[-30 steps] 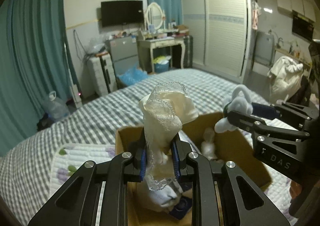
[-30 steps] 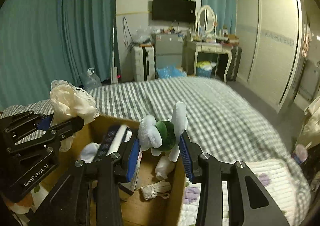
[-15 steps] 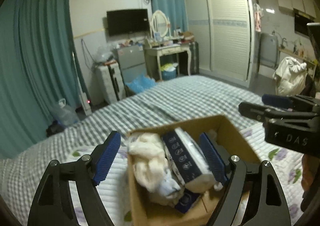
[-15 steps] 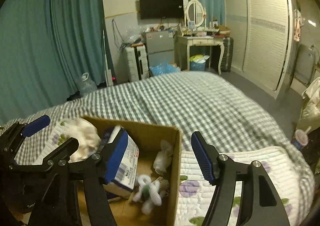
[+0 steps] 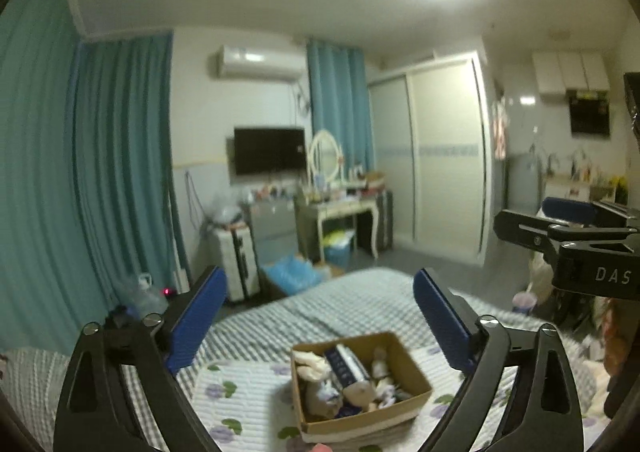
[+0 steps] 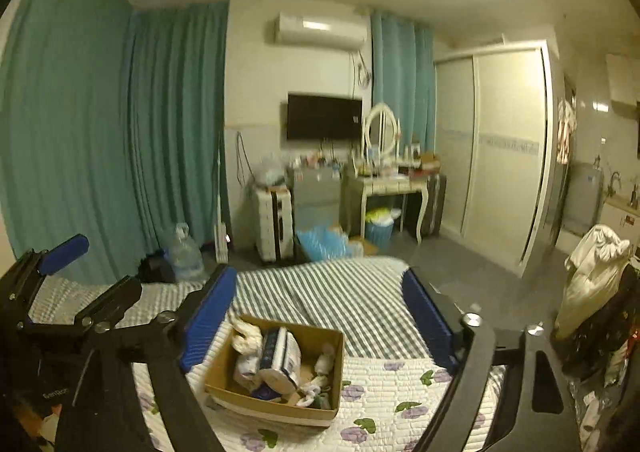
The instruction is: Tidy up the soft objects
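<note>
A cardboard box (image 5: pixel 412 374) (image 6: pixel 320 336) sits on a floral quilt on the bed, far below both grippers. It holds several soft things: a cream lace cloth (image 5: pixel 310 366) (image 6: pixel 246 336), a white and navy pack (image 5: pixel 346 366) (image 6: pixel 280 350) and a small white and green plush (image 6: pixel 314 392). My left gripper (image 5: pixel 320 326) is open and empty, high above the box. My right gripper (image 6: pixel 320 318) is open and empty, also high above it. The right gripper shows in the left wrist view (image 5: pixel 560 226), the left gripper in the right wrist view (image 6: pixel 76 272).
The grey-checked bed (image 6: pixel 340 300) carries the floral quilt (image 6: pixel 400 404). Beyond the bed stand a white suitcase (image 6: pixel 274 226), a dressing table (image 6: pixel 392 188), a water jug (image 6: pixel 186 256) and a wardrobe (image 6: pixel 500 156). A white bag (image 6: pixel 592 284) hangs at right.
Both grippers let go of the lace cloth and the plush, which now lie in the box. Both then rose well above the box and stay open.
</note>
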The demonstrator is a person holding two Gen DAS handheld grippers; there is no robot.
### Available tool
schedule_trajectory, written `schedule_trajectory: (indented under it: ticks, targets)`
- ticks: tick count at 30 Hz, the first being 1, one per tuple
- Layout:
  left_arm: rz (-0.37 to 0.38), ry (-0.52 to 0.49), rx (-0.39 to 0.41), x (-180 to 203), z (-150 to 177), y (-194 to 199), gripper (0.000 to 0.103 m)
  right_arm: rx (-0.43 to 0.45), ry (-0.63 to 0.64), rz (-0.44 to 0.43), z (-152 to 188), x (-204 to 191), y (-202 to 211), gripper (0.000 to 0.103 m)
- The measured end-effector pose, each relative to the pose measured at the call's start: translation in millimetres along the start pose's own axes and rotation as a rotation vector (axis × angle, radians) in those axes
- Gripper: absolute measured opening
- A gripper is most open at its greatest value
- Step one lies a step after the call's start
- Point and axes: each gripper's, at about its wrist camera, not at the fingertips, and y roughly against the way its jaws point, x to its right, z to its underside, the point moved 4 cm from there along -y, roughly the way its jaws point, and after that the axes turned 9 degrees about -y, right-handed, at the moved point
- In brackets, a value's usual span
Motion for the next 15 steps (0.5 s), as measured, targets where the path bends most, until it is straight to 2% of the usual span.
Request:
schedule_trajectory:
  ticks: [3, 7, 9, 11, 15]
  targets:
    - [-0.024, -0.016, 0.041, 2.0, 4.6, 29.6, 0.098, 0.037, 0.008, -0.043, 2.9, -12.9, 36.7, 0.096]
    - [-0.08, 0.001, 0.072, 1.8, 26.1, 51.3, 0.098, 0.045, 0.022, -0.082, 21.4, -19.8, 60.7, 0.103]
    - [-0.107, 0.008, 0.067, 3.4, 40.9, 55.1, 0.098, 0.043, 0.013, -0.089, 37.2, -17.9, 59.9, 0.103]
    - [-0.119, 0.006, 0.053, 6.1, 57.8, 50.6, 0.098, 0.039, -0.011, -0.043, 59.2, -9.9, 52.4, 0.103]
    - [-0.122, 0.023, -0.014, 5.7, 95.4, 32.7, 0.098, 0.041, -0.032, -0.011, 108.4, 0.7, 29.5, 0.103]
